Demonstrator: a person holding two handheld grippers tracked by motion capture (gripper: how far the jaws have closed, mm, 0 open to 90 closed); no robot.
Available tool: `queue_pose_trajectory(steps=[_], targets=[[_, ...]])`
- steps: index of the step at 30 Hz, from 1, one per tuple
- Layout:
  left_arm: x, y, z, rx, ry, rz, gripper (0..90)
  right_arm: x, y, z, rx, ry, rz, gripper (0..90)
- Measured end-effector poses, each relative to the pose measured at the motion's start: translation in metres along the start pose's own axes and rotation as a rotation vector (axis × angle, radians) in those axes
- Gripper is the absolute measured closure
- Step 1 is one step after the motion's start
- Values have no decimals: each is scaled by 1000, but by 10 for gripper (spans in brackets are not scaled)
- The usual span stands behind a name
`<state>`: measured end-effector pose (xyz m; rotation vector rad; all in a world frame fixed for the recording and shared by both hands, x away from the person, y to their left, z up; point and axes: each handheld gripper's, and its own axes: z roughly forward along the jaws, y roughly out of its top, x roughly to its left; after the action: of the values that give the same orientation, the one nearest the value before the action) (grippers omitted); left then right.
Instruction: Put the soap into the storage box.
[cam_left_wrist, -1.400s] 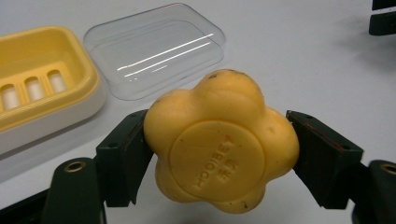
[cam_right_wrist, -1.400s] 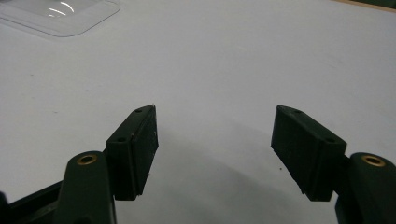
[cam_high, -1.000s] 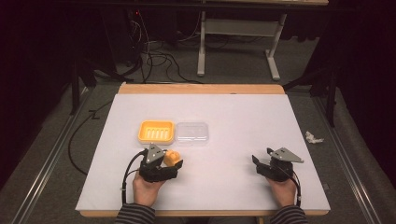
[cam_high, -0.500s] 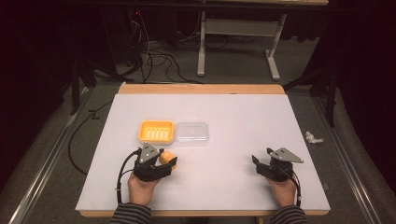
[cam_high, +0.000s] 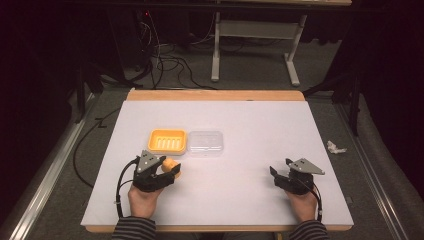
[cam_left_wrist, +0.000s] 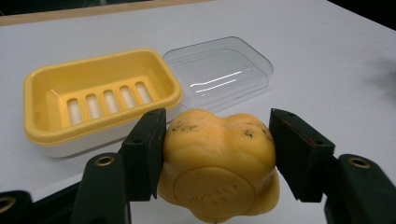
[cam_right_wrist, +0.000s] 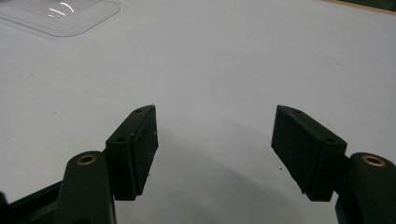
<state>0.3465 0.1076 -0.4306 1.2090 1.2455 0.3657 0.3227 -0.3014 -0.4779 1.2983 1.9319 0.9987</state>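
- Left claw (cam_left_wrist: 217, 154), hand low at the table's (cam_high: 250, 125) near edge, clamps a yellow soap bar (cam_left_wrist: 219, 163) just before the yellow soap dish (cam_left_wrist: 100, 100).
- Right claw (cam_right_wrist: 215, 149) rests low, jaws apart, holding nothing.

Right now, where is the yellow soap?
The yellow soap sits between the jaws of the left gripper, at the table's near left in the high view. The empty yellow soap dish and its clear lid lie just beyond it.
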Motion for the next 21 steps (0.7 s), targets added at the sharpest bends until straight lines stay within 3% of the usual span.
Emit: queue_pose_trajectory(steps=[21], targets=[[19,28,10,-26,55,-8,394,0,0,0,-4,7,-2,318]])
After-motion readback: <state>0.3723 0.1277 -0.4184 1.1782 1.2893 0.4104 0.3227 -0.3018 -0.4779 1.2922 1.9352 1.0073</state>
